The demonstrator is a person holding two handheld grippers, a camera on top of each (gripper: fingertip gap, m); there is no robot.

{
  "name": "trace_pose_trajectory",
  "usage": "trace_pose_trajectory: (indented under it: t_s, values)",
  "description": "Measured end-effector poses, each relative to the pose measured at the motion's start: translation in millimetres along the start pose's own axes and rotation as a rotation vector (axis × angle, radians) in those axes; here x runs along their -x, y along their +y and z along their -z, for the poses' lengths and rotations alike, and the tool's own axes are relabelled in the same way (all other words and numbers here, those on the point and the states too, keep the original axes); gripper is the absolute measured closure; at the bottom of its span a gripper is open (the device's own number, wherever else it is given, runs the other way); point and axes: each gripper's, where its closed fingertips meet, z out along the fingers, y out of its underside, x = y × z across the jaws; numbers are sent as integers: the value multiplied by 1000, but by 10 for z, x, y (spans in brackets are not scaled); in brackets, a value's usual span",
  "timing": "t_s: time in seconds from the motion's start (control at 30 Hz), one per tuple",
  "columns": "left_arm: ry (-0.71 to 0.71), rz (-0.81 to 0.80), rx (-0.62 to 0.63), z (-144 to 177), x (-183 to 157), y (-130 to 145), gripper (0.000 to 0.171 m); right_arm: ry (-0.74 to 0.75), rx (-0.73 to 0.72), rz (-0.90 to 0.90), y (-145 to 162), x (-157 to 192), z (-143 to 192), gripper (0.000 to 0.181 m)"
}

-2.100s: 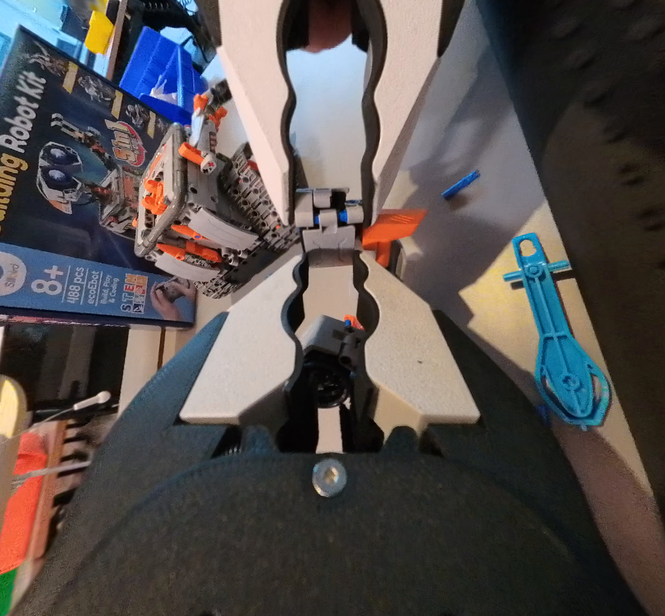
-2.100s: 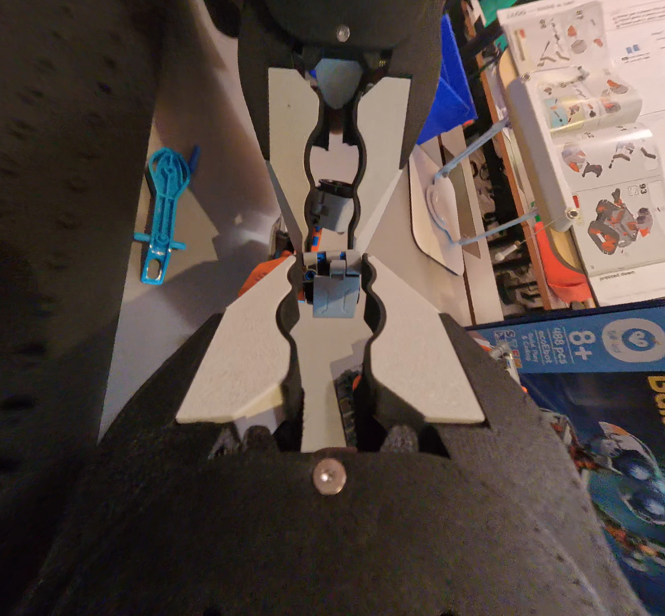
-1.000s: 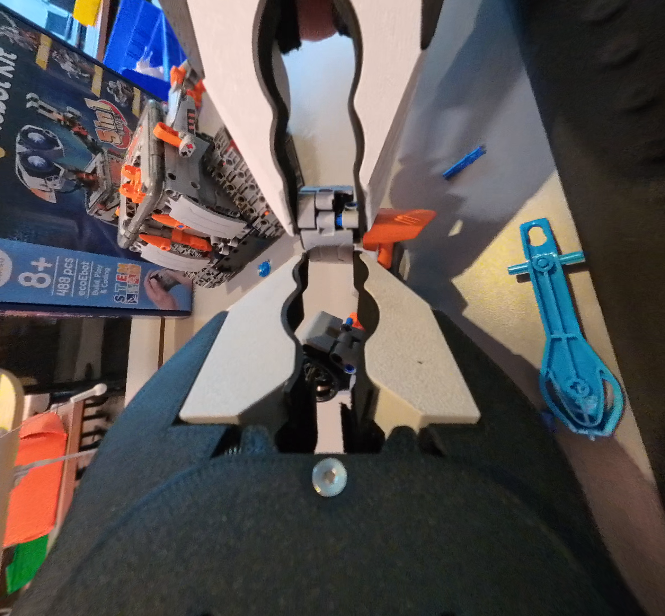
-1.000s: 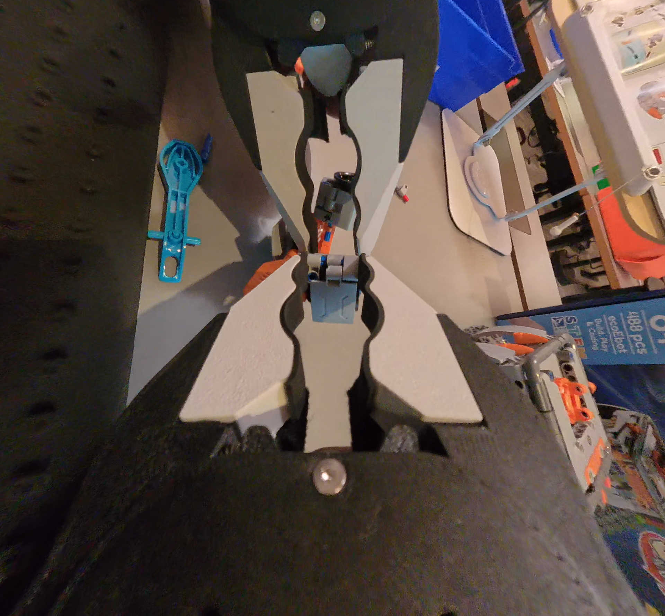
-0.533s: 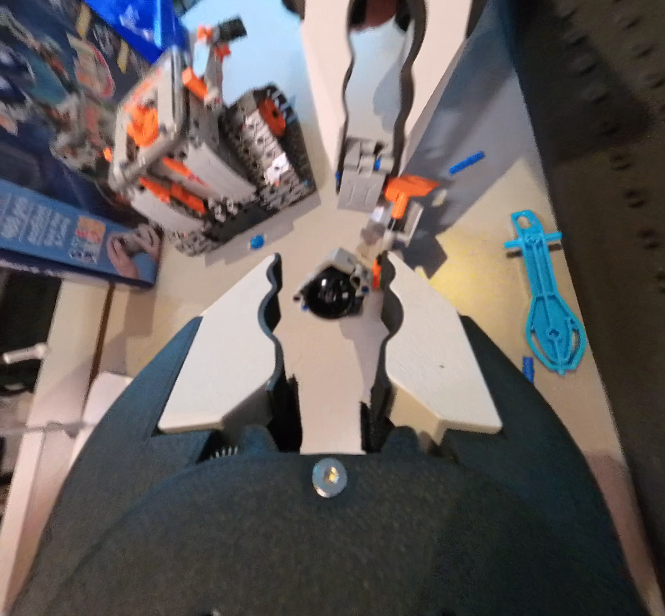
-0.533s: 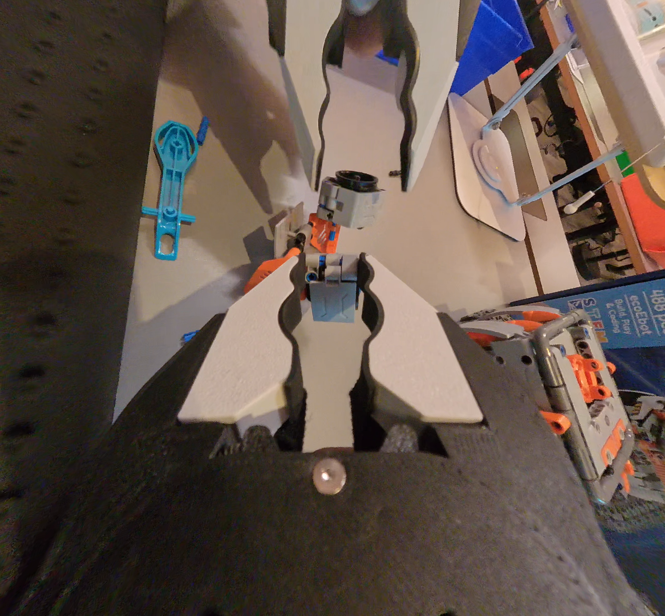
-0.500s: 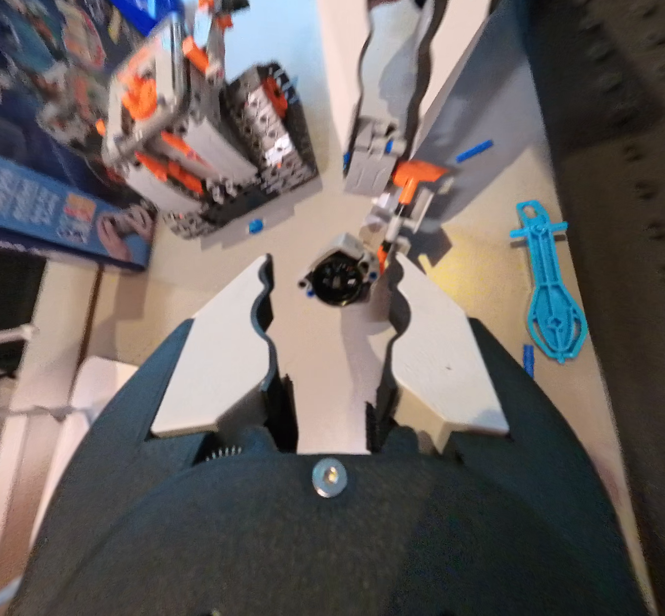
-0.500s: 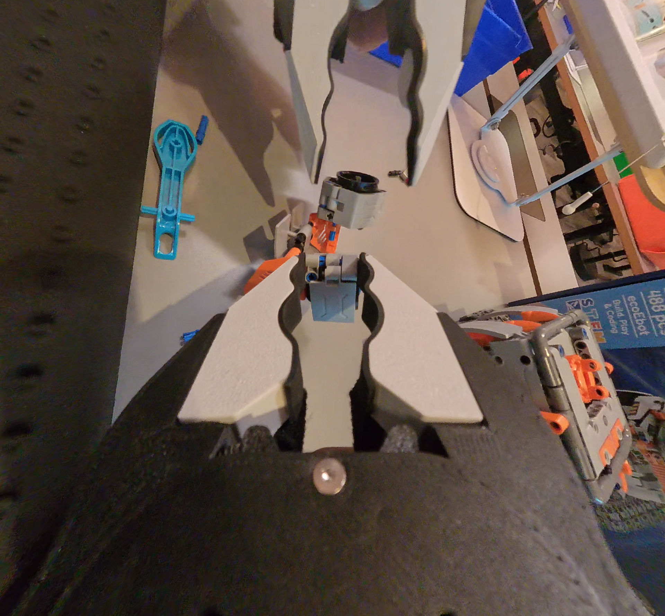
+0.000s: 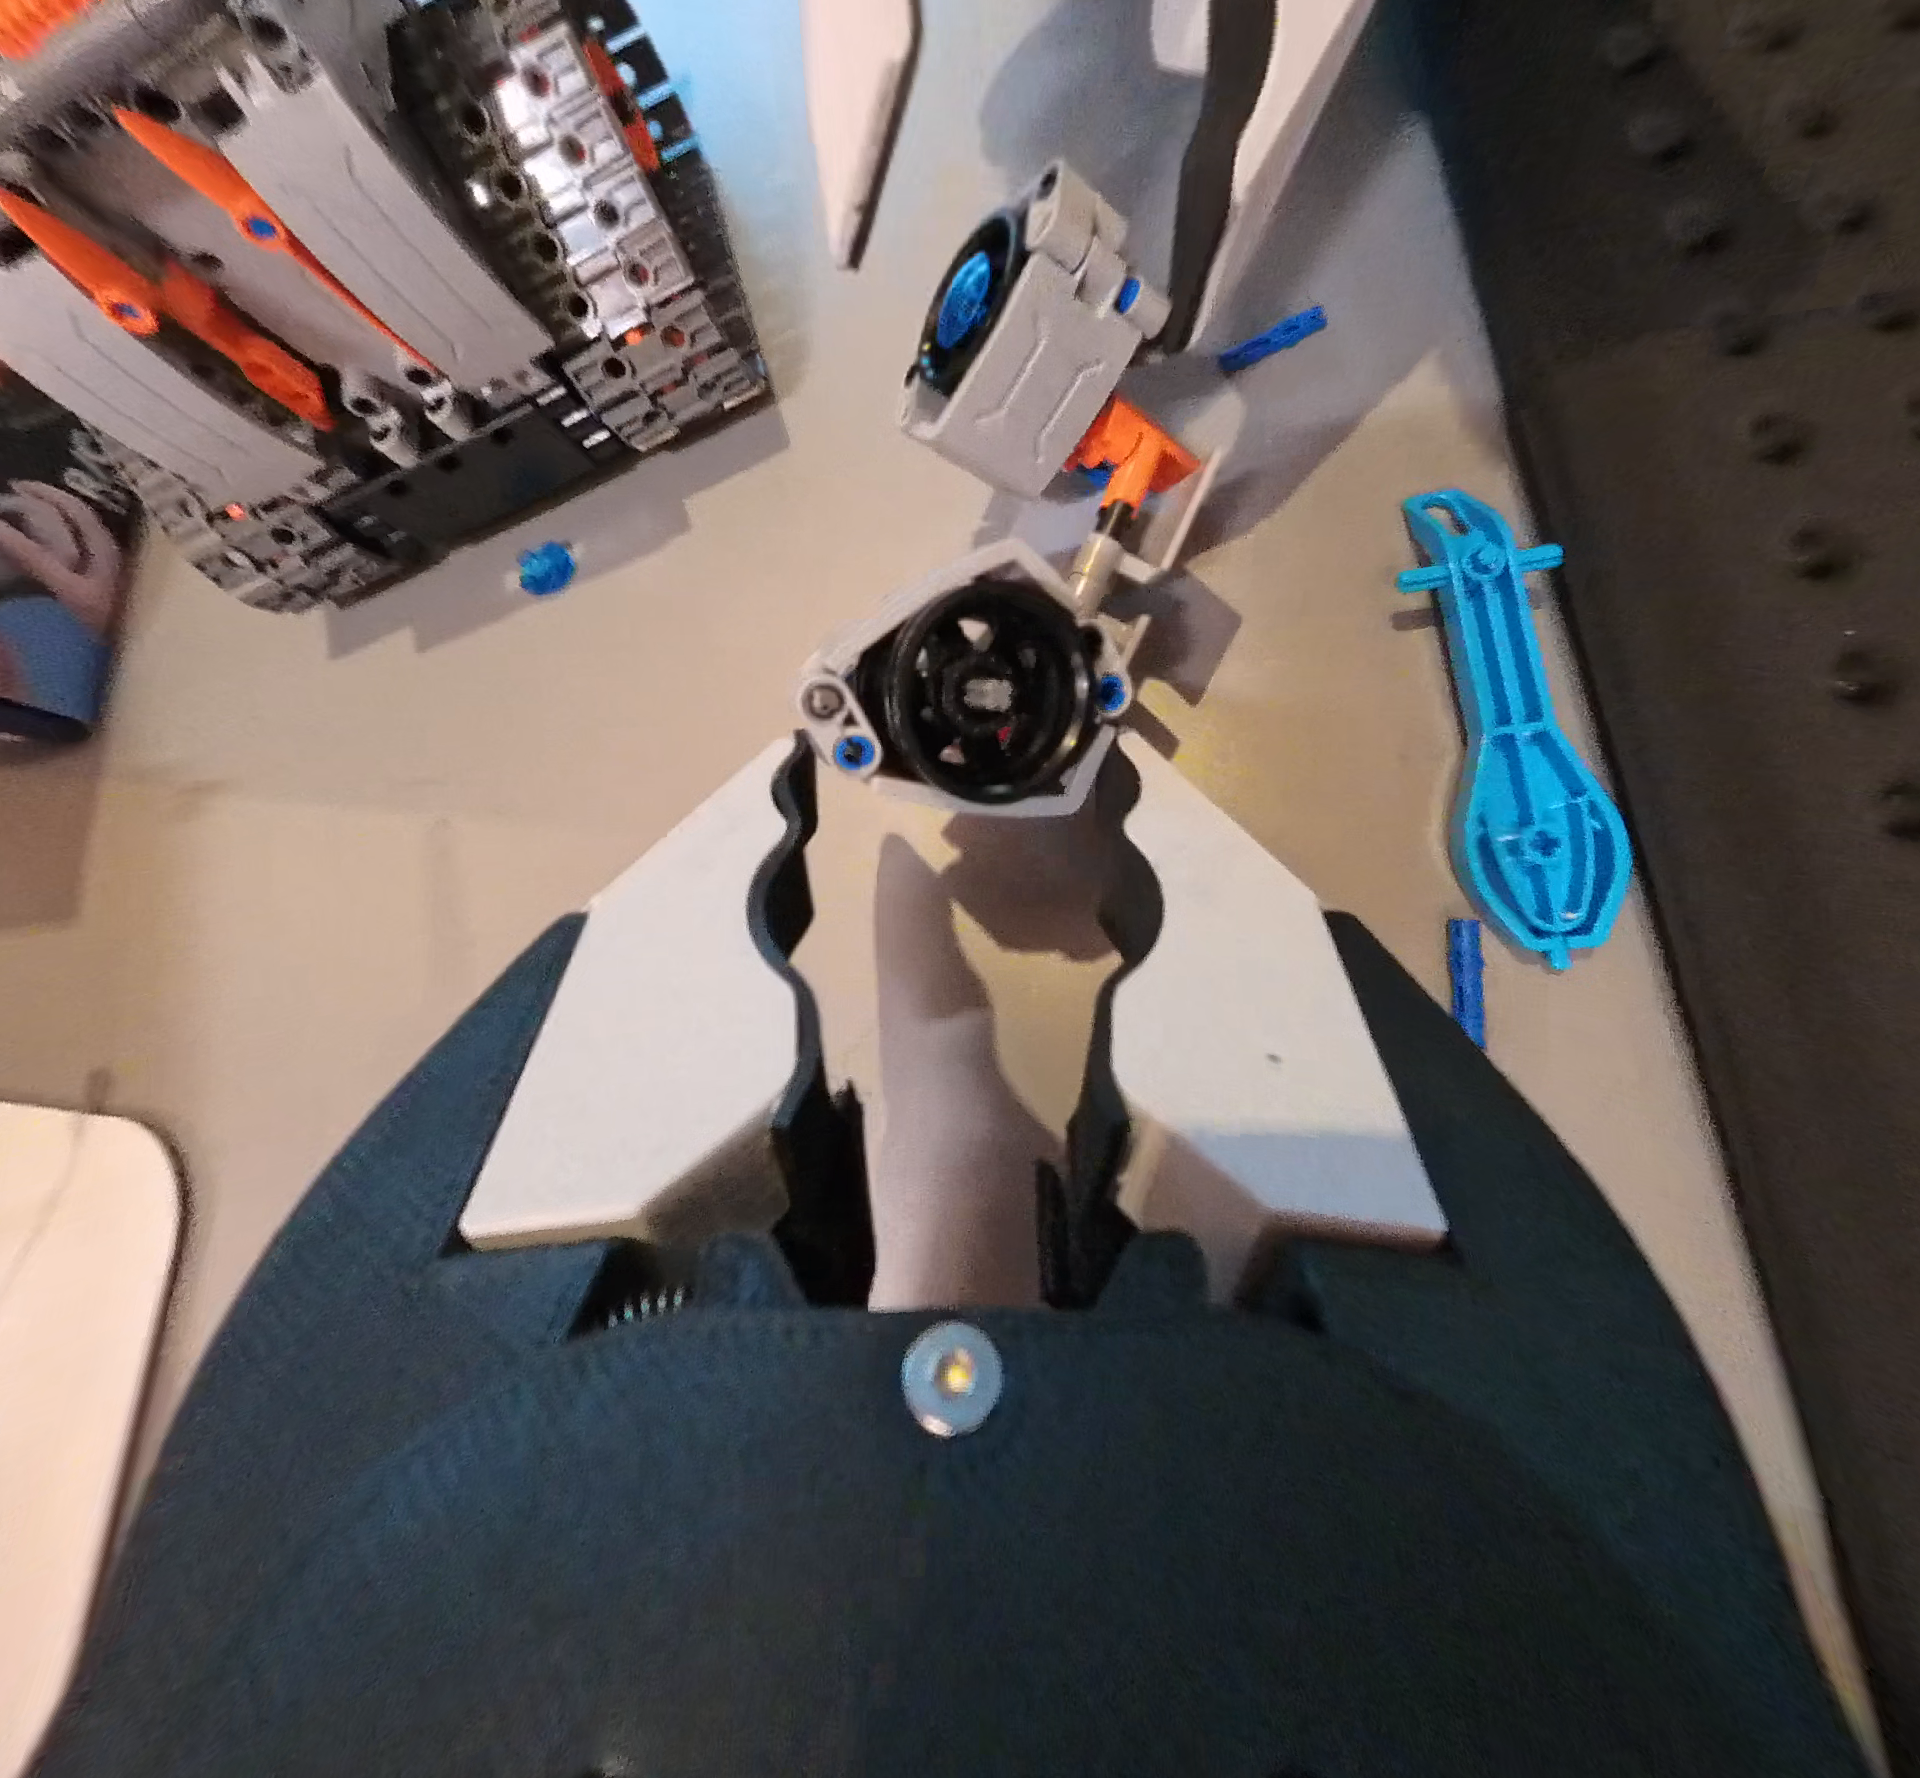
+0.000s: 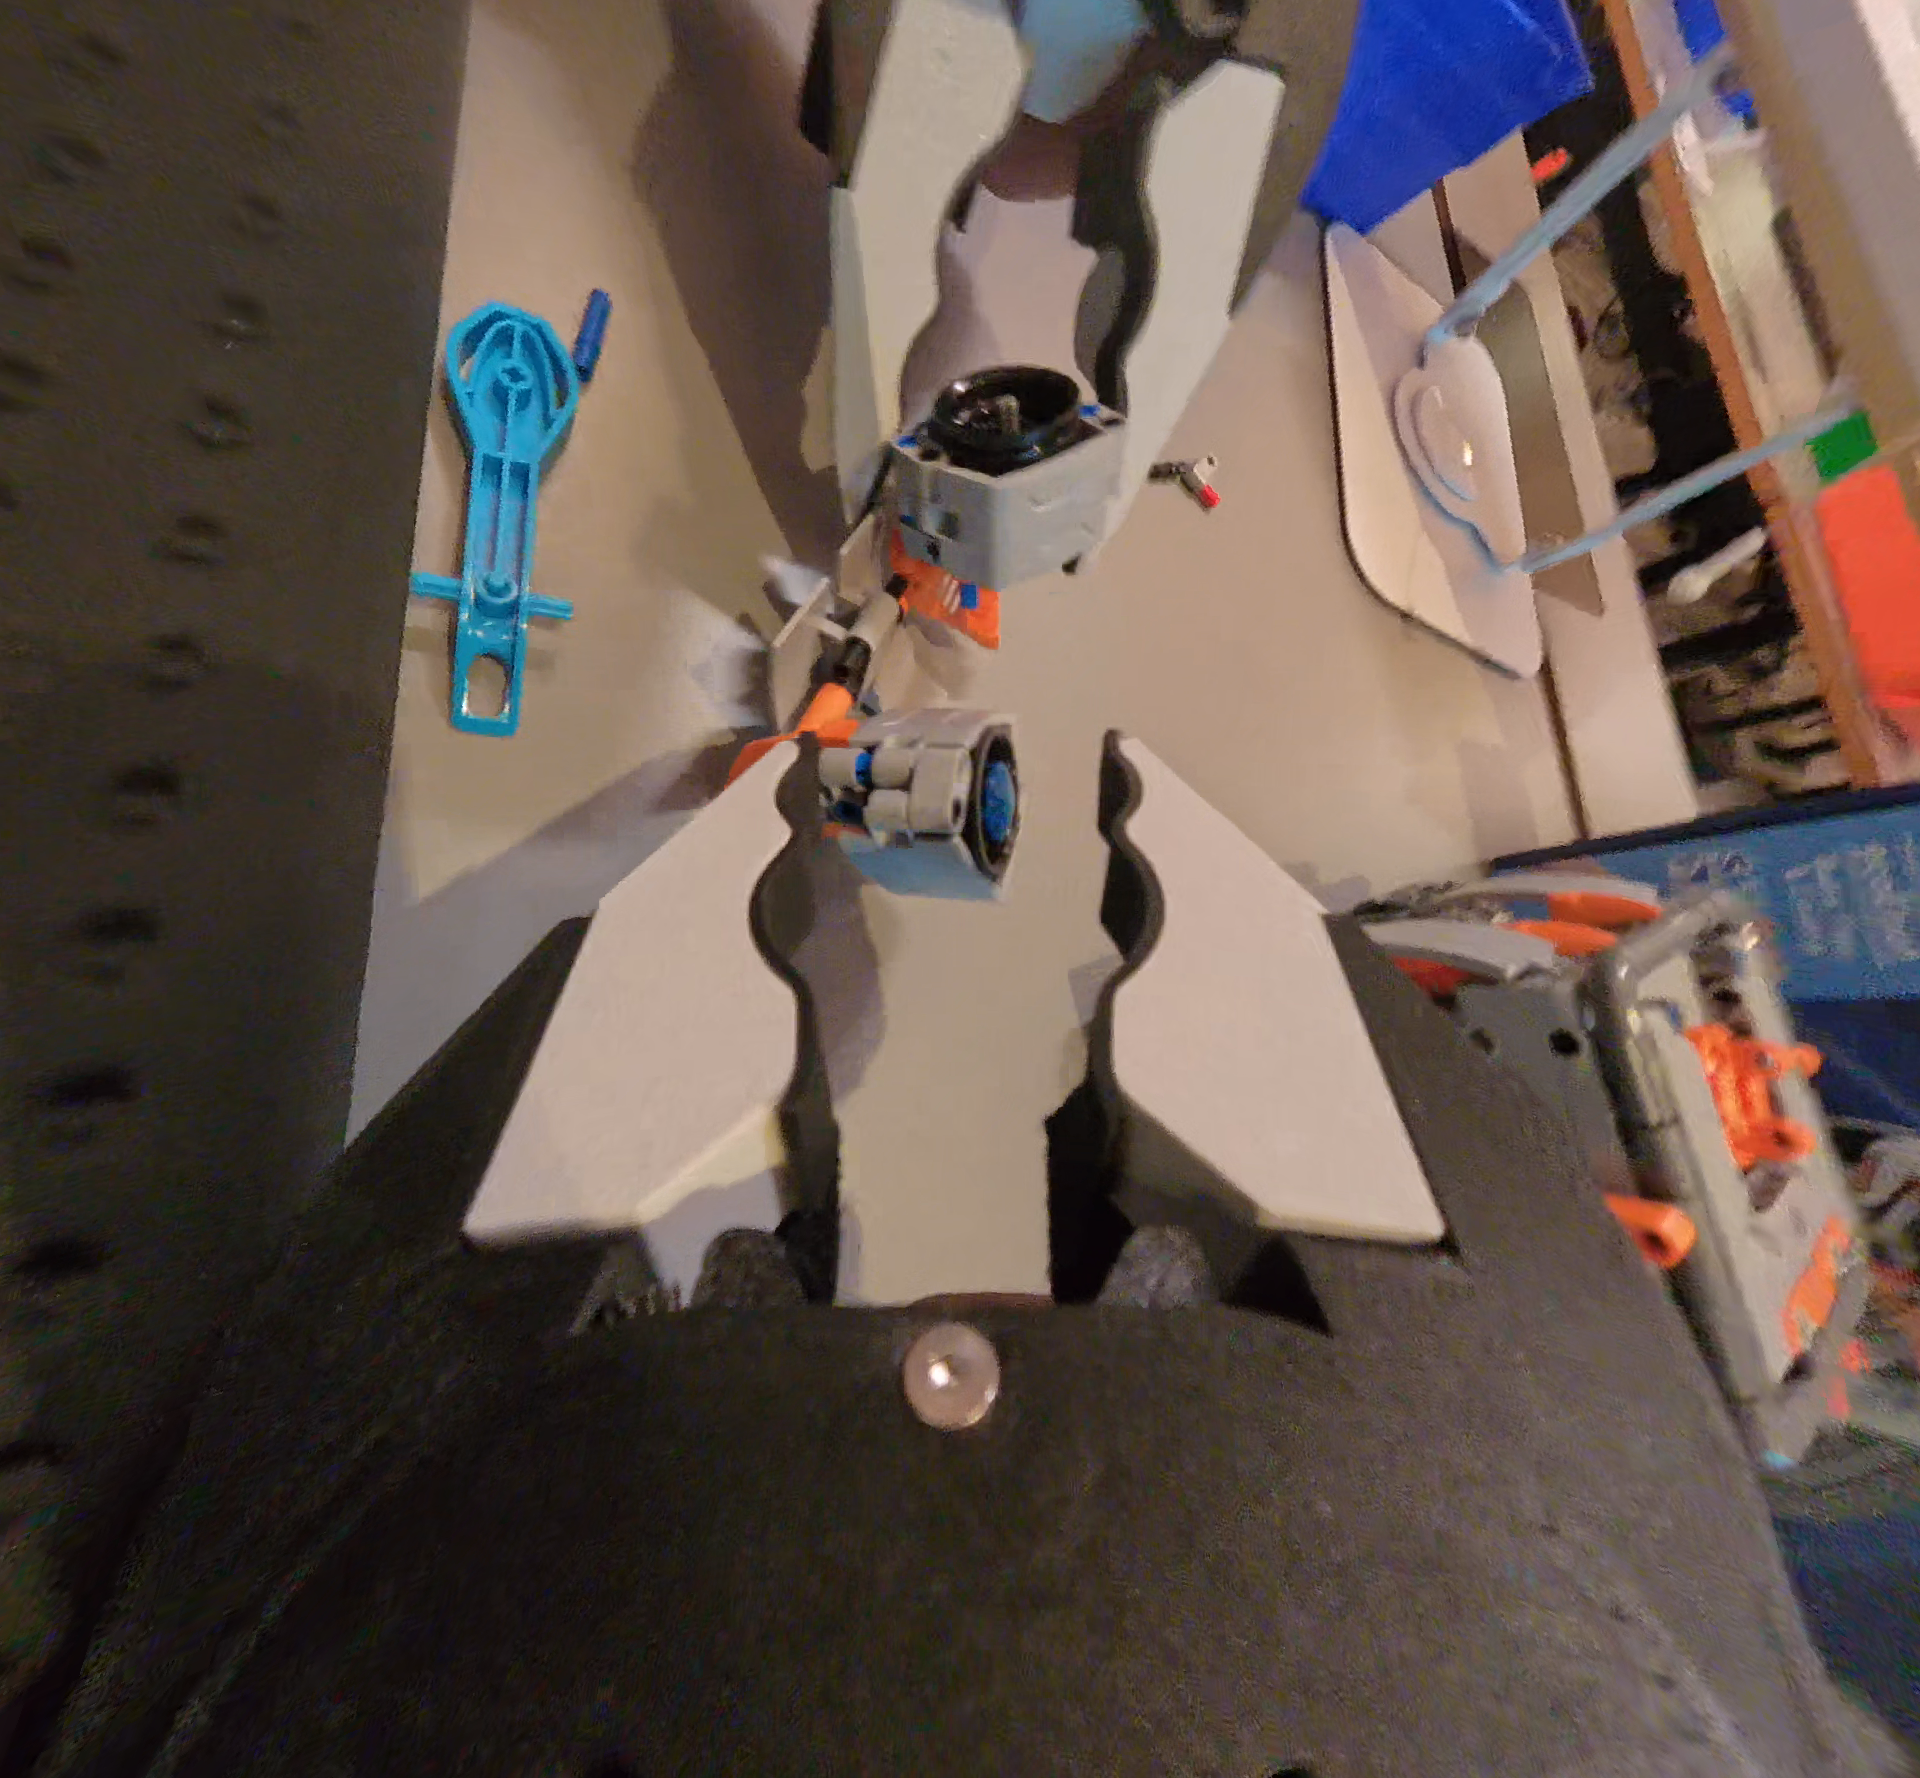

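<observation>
Beige tabletop [image 9: 312,845], cluttered workshop shelves off the far right in my right wrist view. Going left to right in my left wrist view: the big grey-and-orange tracked robot model [image 9: 343,253] sits far left, a loose blue pin [image 9: 545,570] just beside it. Dead centre is the small brick assembly [image 9: 997,585], a grey block with a black wheel hub at the near end and a grey block with a blue disc at the far end, joined by an orange bit. My left gripper [image 9: 956,772] is open, tips either side of the hub end; can't tell if they touch it. My right gripper [image 10: 951,772] is open too, the blue-disc end between its tips, hugging the left finger. Far right lies the turquoise brick separator [image 9: 1507,741].

Worry: nothing is clamped, and the piece looks tilted, so a nudge from either finger could topple it or pop that thin joint.
</observation>
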Motion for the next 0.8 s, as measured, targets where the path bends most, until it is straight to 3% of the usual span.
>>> trace_pose_trajectory:
  t_s: [0.13,0.27,0.33,0.37,0.57,0.8]
  values:
    - [-93,-133,18,-5,10,4,120,-102,1,-286,146,-11,45,114]
    - [-193,-247,69,-24,36,22,120,-239,-22,-434,118,124,-1,110]
    - [-205,-265,67,-21,20,-9,120,-257,-22,-426,95,166,-34,115]
    - [-211,-278,63,-14,15,-23,120,-255,-21,-412,91,175,-48,127]
    - [-217,-294,16,55,-11,-93,112,-236,-29,-347,60,184,-62,128]
    - [-146,-277,-60,145,-131,-184,118,-231,-51,-239,8,236,-62,128]
